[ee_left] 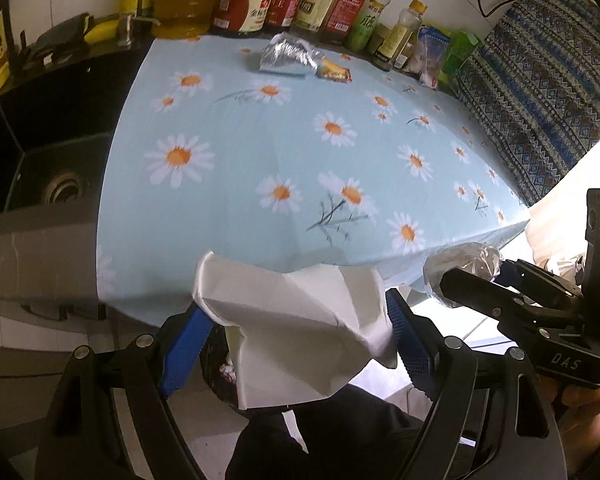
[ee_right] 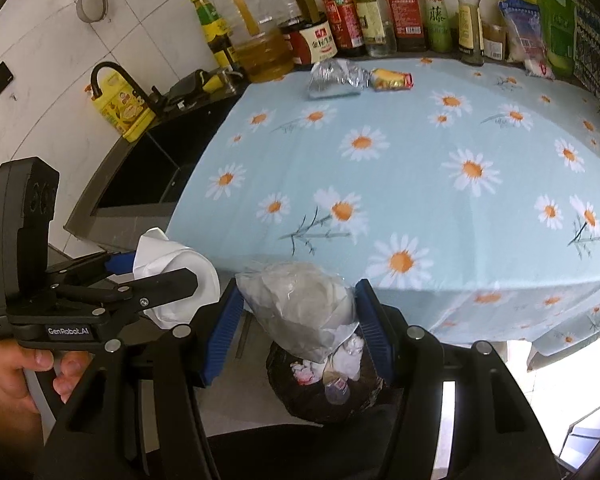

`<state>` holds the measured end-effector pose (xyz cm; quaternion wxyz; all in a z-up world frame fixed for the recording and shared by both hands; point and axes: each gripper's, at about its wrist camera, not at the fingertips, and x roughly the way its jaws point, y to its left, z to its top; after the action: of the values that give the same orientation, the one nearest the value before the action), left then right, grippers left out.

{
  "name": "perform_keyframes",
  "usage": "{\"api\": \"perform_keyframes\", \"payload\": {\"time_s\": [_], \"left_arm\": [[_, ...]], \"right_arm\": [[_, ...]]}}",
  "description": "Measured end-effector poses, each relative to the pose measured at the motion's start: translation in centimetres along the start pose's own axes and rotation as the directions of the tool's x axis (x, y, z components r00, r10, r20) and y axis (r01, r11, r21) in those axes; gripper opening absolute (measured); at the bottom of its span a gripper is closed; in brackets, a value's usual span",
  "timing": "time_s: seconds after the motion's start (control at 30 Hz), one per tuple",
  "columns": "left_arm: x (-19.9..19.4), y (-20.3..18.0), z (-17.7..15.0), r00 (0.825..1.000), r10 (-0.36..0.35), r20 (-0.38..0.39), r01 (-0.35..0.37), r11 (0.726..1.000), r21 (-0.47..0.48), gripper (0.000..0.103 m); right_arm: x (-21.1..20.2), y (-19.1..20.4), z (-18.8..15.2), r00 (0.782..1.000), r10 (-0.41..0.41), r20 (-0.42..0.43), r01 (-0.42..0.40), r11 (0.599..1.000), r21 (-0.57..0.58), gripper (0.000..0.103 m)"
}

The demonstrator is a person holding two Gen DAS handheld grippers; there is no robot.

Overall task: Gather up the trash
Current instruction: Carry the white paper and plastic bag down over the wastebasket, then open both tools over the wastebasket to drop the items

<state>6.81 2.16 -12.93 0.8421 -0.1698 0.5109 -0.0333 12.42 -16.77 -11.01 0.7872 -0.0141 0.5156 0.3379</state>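
My left gripper (ee_left: 296, 320) is shut on a crumpled white paper (ee_left: 292, 328), held off the near edge of the table; the paper also shows in the right wrist view (ee_right: 172, 276). My right gripper (ee_right: 298, 316) is shut on a clear plastic bag (ee_right: 304, 312) with white stuff inside, held above a dark trash bin (ee_right: 324, 384) on the floor that holds other scraps. The bag also shows in the left wrist view (ee_left: 460, 268). A silver foil wrapper (ee_right: 336, 78) and a yellow-red snack wrapper (ee_right: 392, 79) lie at the far side of the table.
The table wears a light blue daisy cloth (ee_right: 420, 184). Several sauce and oil bottles (ee_right: 340, 20) line the back wall. A dark sink (ee_left: 56, 160) with a black tap (ee_right: 112, 72) lies to the left. A patterned fabric (ee_left: 540, 80) hangs to the right.
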Motion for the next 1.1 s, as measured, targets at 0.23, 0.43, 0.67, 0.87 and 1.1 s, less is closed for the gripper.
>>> {"api": "perform_keyframes", "payload": {"time_s": [0.23, 0.43, 0.67, 0.87, 1.1], "left_arm": [[1.3, 1.3, -2.5, 0.999, 0.001, -0.053, -0.003, 0.999, -0.037, 0.082], [3.3, 2.2, -4.5, 0.993, -0.004, -0.116, -0.003, 0.998, -0.061, 0.082], [5.5, 3.1, -6.5, 0.982, -0.007, -0.188, -0.009, 0.996, -0.088, 0.082], [7.2, 3.4, -7.5, 0.968, -0.010, -0.250, -0.016, 0.995, -0.103, 0.083], [7.7, 4.1, -7.4, 0.964, 0.018, -0.265, -0.050, 0.992, -0.116, 0.093]], "right_arm": [[2.7, -0.1, -2.2, 0.997, -0.001, -0.083, 0.002, 1.000, 0.011, 0.058], [4.5, -0.6, -3.9, 0.989, 0.006, -0.147, -0.001, 0.999, 0.033, 0.058], [6.7, -1.3, -5.4, 0.974, 0.030, -0.224, -0.015, 0.998, 0.067, 0.058], [7.7, -1.8, -5.7, 0.967, 0.050, -0.249, -0.027, 0.995, 0.098, 0.064], [7.6, -2.8, -5.4, 0.966, 0.070, -0.250, -0.037, 0.990, 0.136, 0.078]]}}
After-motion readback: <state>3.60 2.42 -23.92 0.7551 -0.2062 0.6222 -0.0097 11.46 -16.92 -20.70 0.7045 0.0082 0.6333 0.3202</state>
